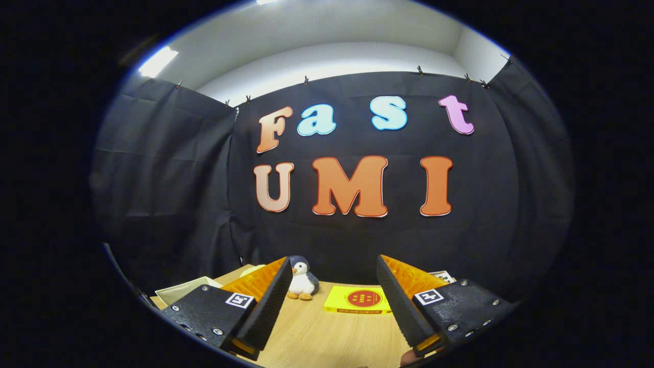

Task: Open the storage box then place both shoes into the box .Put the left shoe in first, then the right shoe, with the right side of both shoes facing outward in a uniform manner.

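My gripper (334, 268) is held high over the wooden table (327, 337), tilted toward the booth's back wall. Its two fingers stand wide apart with nothing between them, so it is open. A pale, flat edge of a box-like thing (181, 290) lies on the table just left of the left finger (271, 296); most of it is hidden behind that finger. I cannot tell whether it is the storage box.
A small plush penguin (302, 278) sits on the table beyond the fingers, near the back cloth. A yellow flat box with a red round mark (359, 300) lies just ahead of the right finger. A white card corner (443, 276) peeks out behind that finger.
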Action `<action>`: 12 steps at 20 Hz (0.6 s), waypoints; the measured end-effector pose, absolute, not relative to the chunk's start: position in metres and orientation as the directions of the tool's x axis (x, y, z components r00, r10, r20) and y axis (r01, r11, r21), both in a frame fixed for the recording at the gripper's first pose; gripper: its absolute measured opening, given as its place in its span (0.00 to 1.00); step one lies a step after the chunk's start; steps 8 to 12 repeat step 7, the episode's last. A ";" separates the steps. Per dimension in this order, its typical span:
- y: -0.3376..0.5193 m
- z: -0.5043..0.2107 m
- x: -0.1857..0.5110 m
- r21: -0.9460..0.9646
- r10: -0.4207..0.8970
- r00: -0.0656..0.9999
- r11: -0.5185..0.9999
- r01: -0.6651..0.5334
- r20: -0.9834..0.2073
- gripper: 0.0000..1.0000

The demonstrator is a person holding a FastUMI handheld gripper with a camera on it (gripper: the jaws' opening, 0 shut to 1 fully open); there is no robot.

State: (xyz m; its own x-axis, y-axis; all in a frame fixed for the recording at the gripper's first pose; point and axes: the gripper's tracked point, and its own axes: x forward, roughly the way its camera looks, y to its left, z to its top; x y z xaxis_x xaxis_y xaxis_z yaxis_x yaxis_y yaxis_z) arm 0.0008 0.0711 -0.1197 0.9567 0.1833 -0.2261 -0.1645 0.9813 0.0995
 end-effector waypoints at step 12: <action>0.059 -0.093 0.002 0.084 0.164 0.980 0.984 -0.155 -0.112 0.98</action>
